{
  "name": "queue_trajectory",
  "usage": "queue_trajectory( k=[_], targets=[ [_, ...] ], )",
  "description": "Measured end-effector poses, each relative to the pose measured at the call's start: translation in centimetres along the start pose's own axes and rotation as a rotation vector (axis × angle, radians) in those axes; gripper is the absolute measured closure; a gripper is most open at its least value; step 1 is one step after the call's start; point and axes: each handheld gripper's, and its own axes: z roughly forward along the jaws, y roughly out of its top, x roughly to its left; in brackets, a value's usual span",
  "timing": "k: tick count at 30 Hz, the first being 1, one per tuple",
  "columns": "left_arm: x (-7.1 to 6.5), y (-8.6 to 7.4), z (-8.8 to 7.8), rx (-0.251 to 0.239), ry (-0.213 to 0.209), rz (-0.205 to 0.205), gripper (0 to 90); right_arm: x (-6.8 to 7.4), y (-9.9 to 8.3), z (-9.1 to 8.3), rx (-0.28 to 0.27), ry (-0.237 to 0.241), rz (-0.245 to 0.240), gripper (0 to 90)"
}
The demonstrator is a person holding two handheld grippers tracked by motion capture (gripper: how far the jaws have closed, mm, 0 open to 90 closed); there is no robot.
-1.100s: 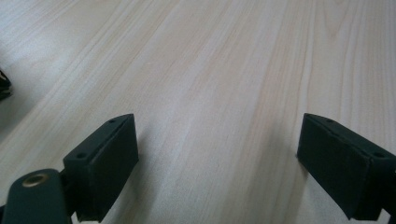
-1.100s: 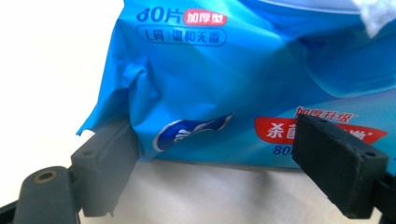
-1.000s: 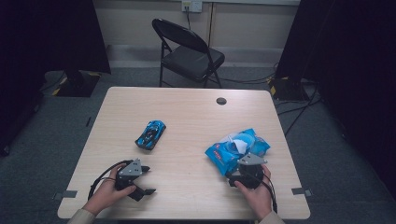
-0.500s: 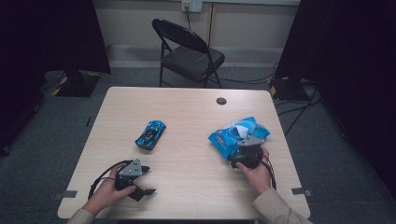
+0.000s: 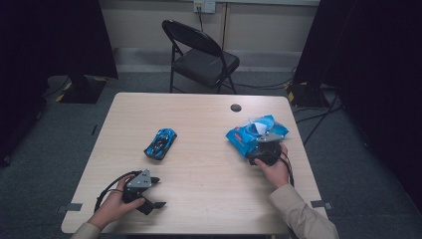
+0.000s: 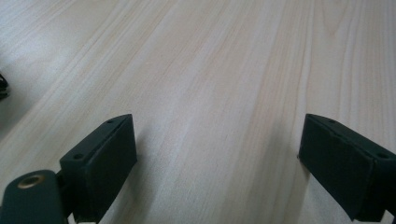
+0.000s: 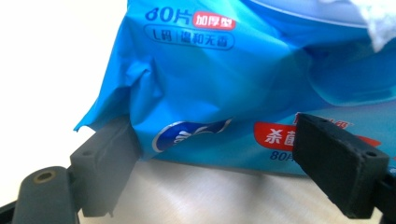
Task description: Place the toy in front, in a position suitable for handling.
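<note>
We're working w/ a blue wipes pack (image 5: 251,135) lying on the right side of the table (image 5: 209,199), near the far-right edge. Our right gripper (image 5: 263,145) is sitting at the pack's near side. In the right gripper view its jaws are standing wide apart, w/ the pack (image 7: 243,88) right ahead of them; the left jaw is at the pack's crumpled corner, maybe touching it, but we can't say for sure, and the right jaw isn't pressing on anything we can see. From the high view the gripper body and our hand (image 5: 274,169) are covering the jaws and the pack's near edge, so contact is hard to judge there too. The pack's top and right side are cut off in the right gripper view; a bit of white is showing at the top right.

Our left gripper (image 5: 155,193) is resting near the table's front-left, jaws apart w/ bare wood (image 6: 224,93) betw. them. A blue toy car (image 5: 160,143) is sitting mid-table, well apart from both grippers. A dark round spot (image 5: 236,107) near the far edge is too small to make out.
</note>
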Motion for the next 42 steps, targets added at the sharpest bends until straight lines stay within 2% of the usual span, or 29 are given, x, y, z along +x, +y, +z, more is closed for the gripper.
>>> queue_trajectory(
  k=[3,5,9,10,14,15,17,21,23,24,27,28,31,35,38,42],
  targets=[
    [0.0,0.0,0.0,0.0,-0.001,-0.001,10.5,-0.5,0.2,0.3,-0.001,0.001,-0.008,14.1],
    [0.0,0.0,0.0,0.001,-0.005,0.001,9.7,-1.1,0.3,0.8,-0.007,-0.001,0.003,14.0],
    [0.0,0.1,0.1,0.003,-0.005,0.004,8.9,-1.3,0.3,0.9,-0.006,0.0,0.017,14.6],
    [0.0,0.1,0.1,0.004,-0.007,0.004,8.5,-1.1,0.0,0.7,-0.004,0.002,0.017,18.5],
    [0.0,0.1,0.1,0.005,-0.007,0.004,8.2,-0.7,-0.5,0.2,0.012,0.013,-0.003,18.0],
    [0.0,0.1,0.1,0.005,-0.007,0.005,8.2,-0.5,-0.8,-0.3,0.011,0.019,0.004,17.7],
    [0.0,0.1,0.1,0.001,-0.005,0.0,8.2,0.0,-1.6,-1.8,0.005,0.059,0.048,17.6],
    [0.0,0.1,0.2,0.001,-0.005,0.0,8.2,1.3,-3.1,-3.6,0.026,0.105,0.079,15.9],
    [0.0,0.1,0.1,0.004,-0.006,0.003,8.2,1.8,-3.5,-4.0,0.029,0.112,0.075,14.1],
    [0.0,0.1,0.1,0.004,-0.006,0.003,8.2,2.7,-4.2,-4.8,0.033,0.118,0.062,14.1],
    [0.0,0.1,0.1,0.002,-0.006,0.0,8.2,3.4,-4.8,-5.2,0.055,0.12,0.088,14.2],
    [0.0,0.1,0.1,0.002,-0.007,-0.001,8.2,4.1,-5.5,-5.7,0.061,0.114,0.096,14.1],
    [0.0,0.1,0.2,0.001,-0.006,0.0,8.2,4.4,-6.0,-6.0,0.069,0.113,0.08,13.9],
    [0.0,0.1,0.2,0.006,-0.008,0.002,7.7,4.7,-6.6,-6.6,0.065,0.119,0.08,13.8],
    [0.0,0.2,0.3,0.009,-0.007,0.006,6.3,4.9,-7.2,-6.6,0.016,0.118,0.083,11.6],
    [0.0,0.2,0.3,0.016,-0.01,0.014,5.4,4.9,-7.2,-6.6,0.017,0.119,0.083,11.5]
  ],
)
